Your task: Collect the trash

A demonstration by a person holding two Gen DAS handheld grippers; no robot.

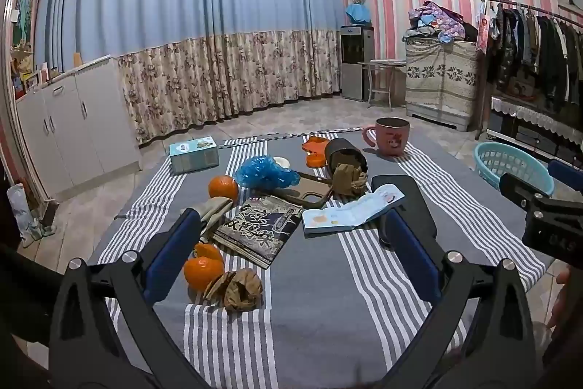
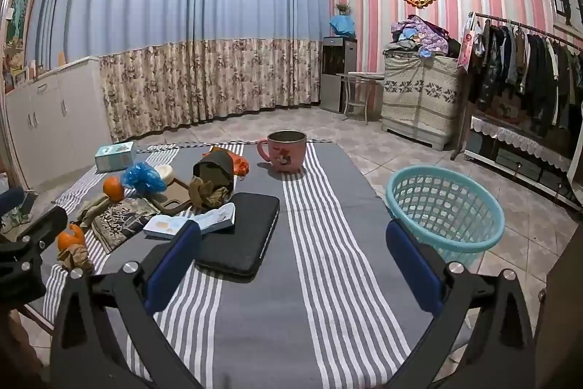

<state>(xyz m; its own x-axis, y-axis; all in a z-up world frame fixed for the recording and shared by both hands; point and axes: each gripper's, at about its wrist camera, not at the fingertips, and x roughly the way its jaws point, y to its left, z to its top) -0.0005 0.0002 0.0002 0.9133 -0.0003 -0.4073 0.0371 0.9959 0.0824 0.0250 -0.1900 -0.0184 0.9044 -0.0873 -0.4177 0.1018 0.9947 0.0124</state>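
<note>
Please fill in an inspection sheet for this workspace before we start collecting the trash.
Surface: table under a grey cloth with white stripes, crowded on the left side.
Job's things: crumpled brown paper near the front; more brown paper spilling from a tipped dark can; blue plastic bag; orange peel; teal basket on the floor to the right.
Clutter: oranges, book, booklet, black case, pink mug, tissue box.
Grippers: left gripper and right gripper both open, holding nothing.
Cables: nothing seen.
Surroundings: curtains, clothes rack, white cabinets.
</note>
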